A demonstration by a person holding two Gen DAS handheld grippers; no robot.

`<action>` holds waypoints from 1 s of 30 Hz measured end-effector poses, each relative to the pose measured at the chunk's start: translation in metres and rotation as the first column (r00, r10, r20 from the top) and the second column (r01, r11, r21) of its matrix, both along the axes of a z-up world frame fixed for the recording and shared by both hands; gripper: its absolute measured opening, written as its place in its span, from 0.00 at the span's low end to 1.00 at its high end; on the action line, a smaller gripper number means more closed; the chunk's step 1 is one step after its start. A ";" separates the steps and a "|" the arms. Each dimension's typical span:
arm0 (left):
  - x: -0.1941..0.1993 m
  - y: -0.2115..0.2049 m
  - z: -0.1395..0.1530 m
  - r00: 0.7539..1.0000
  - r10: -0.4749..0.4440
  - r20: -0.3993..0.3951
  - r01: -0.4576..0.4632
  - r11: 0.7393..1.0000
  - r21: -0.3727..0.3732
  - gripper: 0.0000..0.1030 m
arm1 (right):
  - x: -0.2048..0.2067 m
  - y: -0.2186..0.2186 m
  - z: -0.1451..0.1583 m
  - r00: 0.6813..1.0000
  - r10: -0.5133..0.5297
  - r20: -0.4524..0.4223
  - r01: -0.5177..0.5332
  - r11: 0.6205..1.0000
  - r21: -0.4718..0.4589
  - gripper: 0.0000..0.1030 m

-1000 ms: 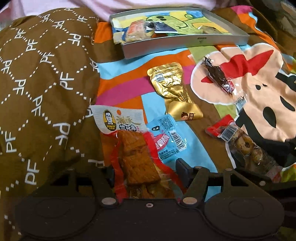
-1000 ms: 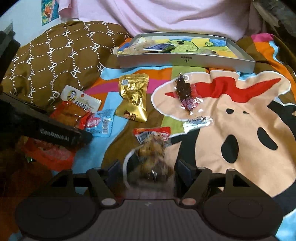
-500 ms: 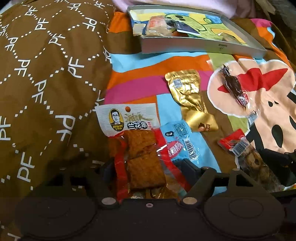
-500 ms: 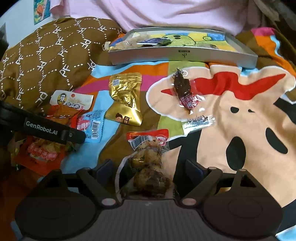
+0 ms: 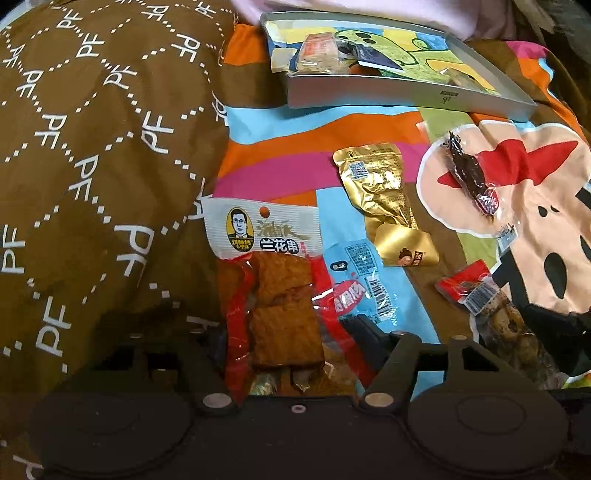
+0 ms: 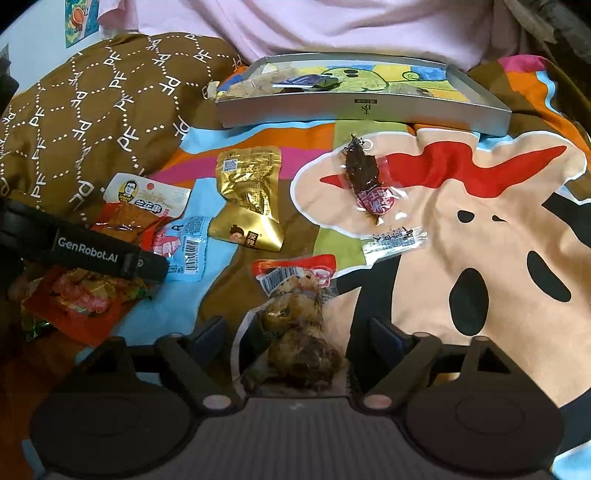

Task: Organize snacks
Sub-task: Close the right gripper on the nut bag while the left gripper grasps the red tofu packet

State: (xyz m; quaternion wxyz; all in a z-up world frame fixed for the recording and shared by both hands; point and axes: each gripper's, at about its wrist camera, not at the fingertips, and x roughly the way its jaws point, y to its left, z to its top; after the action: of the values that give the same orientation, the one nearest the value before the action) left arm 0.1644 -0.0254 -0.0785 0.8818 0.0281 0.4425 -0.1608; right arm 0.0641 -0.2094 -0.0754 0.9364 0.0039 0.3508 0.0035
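Note:
My left gripper (image 5: 288,328) is open, its fingers on either side of a red tofu snack pack (image 5: 273,295) with a white header that lies on the bedspread. My right gripper (image 6: 295,339) is open around a clear pack of brown snacks (image 6: 295,325) with a red top. A grey tray (image 6: 362,107) at the back holds several snack packs. A gold pouch (image 6: 249,195), a blue packet (image 6: 188,247) and a dark dried-meat pack (image 6: 365,181) lie loose between the grippers and the tray.
A brown patterned pillow (image 5: 92,147) fills the left side. An orange-red snack bag (image 6: 81,299) lies at the lower left under the left gripper's body (image 6: 92,251). Pink fabric (image 6: 332,26) lies behind the tray.
Both grippers have moved forward a little over their snack packs; the tray and loose packs look nearer. The jaws have stayed open and nothing has been lifted.

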 end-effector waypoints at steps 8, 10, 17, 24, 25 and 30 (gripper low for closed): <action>-0.009 0.002 0.011 1.000 -0.002 -0.021 0.001 0.998 -0.069 0.52 | -0.007 0.002 0.004 1.000 0.007 -0.001 -0.007 1.000 -0.003 0.50; -0.010 0.004 0.013 1.000 0.001 -0.027 -0.003 0.996 -0.089 0.48 | -0.008 0.001 0.005 1.000 0.006 -0.002 -0.006 1.000 0.002 0.50; -0.014 0.005 0.014 0.999 -0.019 -0.034 0.014 0.987 -0.158 0.39 | -0.004 -0.001 0.003 1.000 0.009 -0.015 -0.009 1.000 0.019 0.58; -0.017 -0.001 0.016 0.998 -0.058 -0.009 0.055 0.985 -0.161 0.34 | -0.003 -0.002 0.001 1.000 0.006 -0.005 -0.006 1.000 0.019 0.50; -0.018 -0.002 0.016 0.998 -0.061 -0.003 0.060 0.986 -0.154 0.33 | -0.004 0.000 0.002 1.000 0.006 -0.002 -0.006 1.000 0.009 0.49; -0.020 -0.004 0.015 0.997 -0.074 -0.001 0.073 0.983 -0.169 0.32 | -0.008 0.006 0.004 1.000 0.011 0.017 -0.011 0.999 -0.035 0.46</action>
State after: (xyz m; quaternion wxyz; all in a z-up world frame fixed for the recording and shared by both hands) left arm 0.1447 -0.0290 -0.0634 0.8728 -0.0311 0.4292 -0.2304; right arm 0.0562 -0.2036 -0.0709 0.9393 -0.0144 0.3428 0.0025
